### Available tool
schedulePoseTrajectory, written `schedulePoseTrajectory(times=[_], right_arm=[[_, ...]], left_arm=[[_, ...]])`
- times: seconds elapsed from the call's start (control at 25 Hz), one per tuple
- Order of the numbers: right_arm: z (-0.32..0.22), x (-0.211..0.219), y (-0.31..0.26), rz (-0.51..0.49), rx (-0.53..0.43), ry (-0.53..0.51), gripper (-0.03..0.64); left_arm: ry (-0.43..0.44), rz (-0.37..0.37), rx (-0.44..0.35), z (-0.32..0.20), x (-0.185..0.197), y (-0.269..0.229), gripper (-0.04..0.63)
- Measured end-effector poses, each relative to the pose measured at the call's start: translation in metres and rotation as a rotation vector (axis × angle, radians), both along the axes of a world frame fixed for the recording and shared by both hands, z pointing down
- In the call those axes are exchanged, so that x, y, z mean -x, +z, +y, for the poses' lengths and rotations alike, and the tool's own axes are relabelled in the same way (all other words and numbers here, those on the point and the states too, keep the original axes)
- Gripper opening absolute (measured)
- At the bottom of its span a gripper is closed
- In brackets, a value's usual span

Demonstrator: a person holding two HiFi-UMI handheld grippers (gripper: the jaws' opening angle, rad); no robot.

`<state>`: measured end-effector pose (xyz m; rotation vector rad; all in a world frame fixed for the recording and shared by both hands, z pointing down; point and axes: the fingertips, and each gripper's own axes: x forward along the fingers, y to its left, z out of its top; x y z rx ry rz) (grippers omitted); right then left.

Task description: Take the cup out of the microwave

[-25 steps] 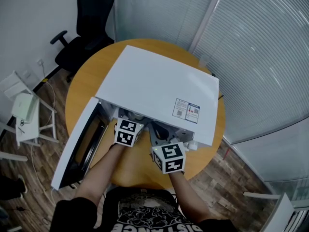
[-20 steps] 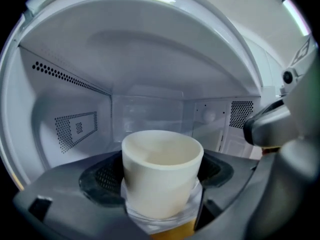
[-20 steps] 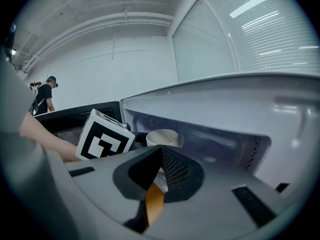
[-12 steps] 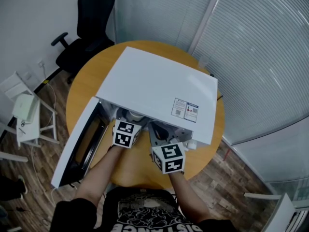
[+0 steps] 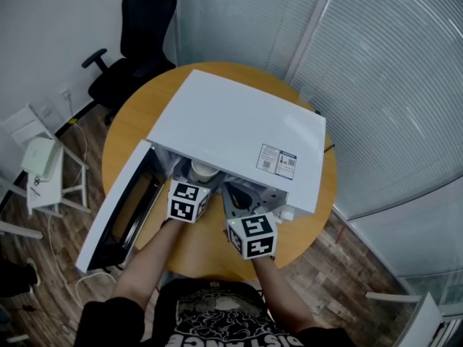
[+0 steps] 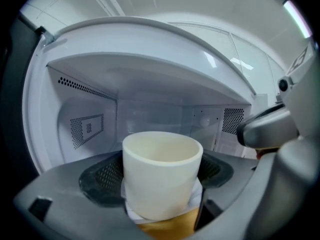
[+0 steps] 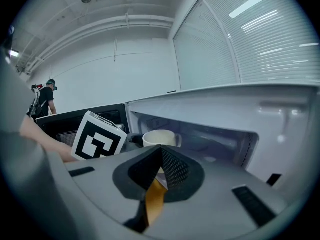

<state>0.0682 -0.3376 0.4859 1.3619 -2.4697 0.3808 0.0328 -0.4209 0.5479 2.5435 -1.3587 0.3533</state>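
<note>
A cream cup [image 5: 203, 170] stands at the mouth of the white microwave [image 5: 239, 132], whose door [image 5: 119, 208] hangs open to the left. My left gripper [image 5: 198, 181] is shut on the cup. In the left gripper view the cup [image 6: 161, 176] fills the space between both jaws, with the empty cavity [image 6: 150, 111] behind it. My right gripper [image 5: 236, 195] hovers just right of it, in front of the microwave's opening, its jaws together on nothing. The right gripper view shows that gripper [image 7: 159, 156], the cup [image 7: 159, 137] beyond its tips and the left marker cube [image 7: 97, 136].
The microwave sits on a round wooden table [image 5: 130, 114]. A black office chair [image 5: 134, 42] stands behind the table, a white rack [image 5: 40, 165] on the floor at left. Window blinds run along the right. A person [image 7: 45, 101] stands far off.
The left gripper has drawn back toward me with the cup; the cup's rim now shows clear of the microwave's top edge. The right gripper has barely moved.
</note>
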Motion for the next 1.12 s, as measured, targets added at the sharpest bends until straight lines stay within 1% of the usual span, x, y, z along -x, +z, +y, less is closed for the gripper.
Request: schedulePoseTrajectory(times=[0.2, 0.84, 1.12], right_arm=[[0.005, 0.001, -0.004, -0.006, -0.011, -0.017, 0.017], [0.025, 0.009, -0.011, -0.043, -0.019, -0.093, 0.017], [0.028, 0.014, -0.018, -0.050, -0.025, -0.092, 0.017]], left_arm=[[-0.020, 0.017, -0.003, 0.010, 0.002, -0.008, 0.434], [-0.108, 0.022, -0.005, 0.047, 0.016, -0.019, 0.434], [-0.121, 0.026, -0.008, 0.058, 0.025, -0.029, 0.434]])
